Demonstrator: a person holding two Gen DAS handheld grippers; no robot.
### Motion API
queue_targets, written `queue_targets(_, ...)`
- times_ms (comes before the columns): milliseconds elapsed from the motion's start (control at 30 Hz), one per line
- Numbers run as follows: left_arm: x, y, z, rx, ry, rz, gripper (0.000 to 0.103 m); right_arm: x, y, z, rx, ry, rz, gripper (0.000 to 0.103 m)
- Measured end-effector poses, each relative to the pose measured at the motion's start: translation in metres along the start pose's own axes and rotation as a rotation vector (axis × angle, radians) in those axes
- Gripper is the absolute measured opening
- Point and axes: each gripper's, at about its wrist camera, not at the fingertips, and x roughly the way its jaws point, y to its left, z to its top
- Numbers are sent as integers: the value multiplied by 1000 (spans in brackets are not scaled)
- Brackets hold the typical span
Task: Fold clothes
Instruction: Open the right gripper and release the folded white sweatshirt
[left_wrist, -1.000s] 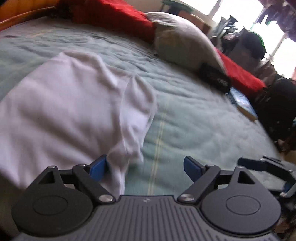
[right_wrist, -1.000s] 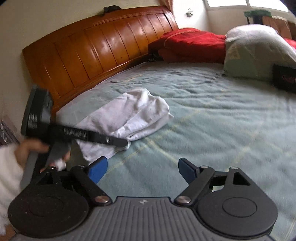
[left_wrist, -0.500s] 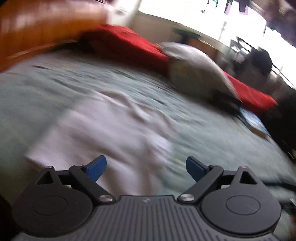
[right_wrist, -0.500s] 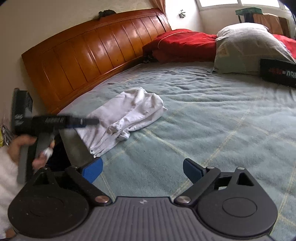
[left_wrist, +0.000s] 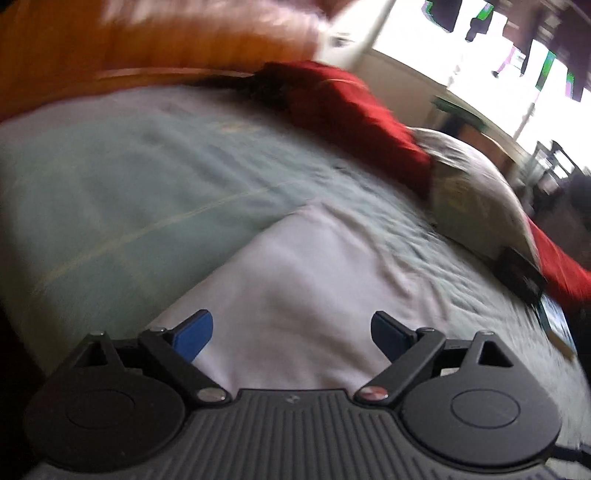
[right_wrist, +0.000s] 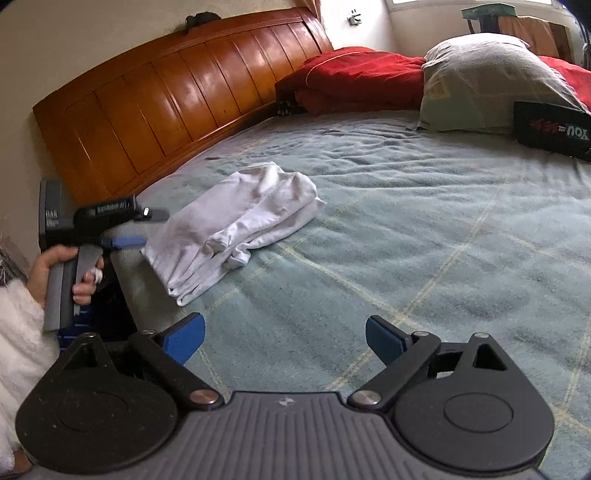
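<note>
A white garment (right_wrist: 243, 218) lies folded in a loose oblong on the green bed cover (right_wrist: 406, 229), near the wooden headboard. In the right wrist view a hand holds my left gripper (right_wrist: 147, 227) just off the garment's left end, its jaws apart and empty. The blurred left wrist view looks along the garment (left_wrist: 314, 277), with my left gripper (left_wrist: 291, 334) open above its near end. My right gripper (right_wrist: 284, 332) stands open over bare cover, a short way in front of the garment, nothing between its fingers.
The wooden headboard (right_wrist: 166, 107) runs along the far left. Red bedding (right_wrist: 354, 77), a grey pillow (right_wrist: 487, 81) and a black box (right_wrist: 554, 129) line the far side. The bed's edge (right_wrist: 140, 280) drops away at the left, beside the sleeved hand (right_wrist: 55, 262).
My left gripper has drawn back off the garment towards the bed's left edge, and its view has swung round towards the headboard. The right gripper's jaws stand slightly wider.
</note>
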Motion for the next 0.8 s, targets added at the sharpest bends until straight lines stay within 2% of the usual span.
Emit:
queue_targets(133,19,-32,12,98,-9,-33,93,3,3,-1,-11,11,-9,97)
queue_targets(200,33,-37,15,116,5,-44,93,2,3,-2,-12,11,-17,97)
queue_targets(333,67,-29,15,58,79,-18,93,1,-1,-2,-3,11,-29,97)
queue_targets(433,75,-24,14,27,115,5,93,1,-5,-3,6,14,-34,97)
queue_targets(567,63,-49,16,120,127,68,93,5,-8,-4,15,17,-29,97)
queue_targets(667,55,-68,8,233,107,27,93,7,-8,-6,15,20,-22,97)
queue_targets(800,61,-81,-14,376,133,125,94,6,-7,-6,12,21,-22,97)
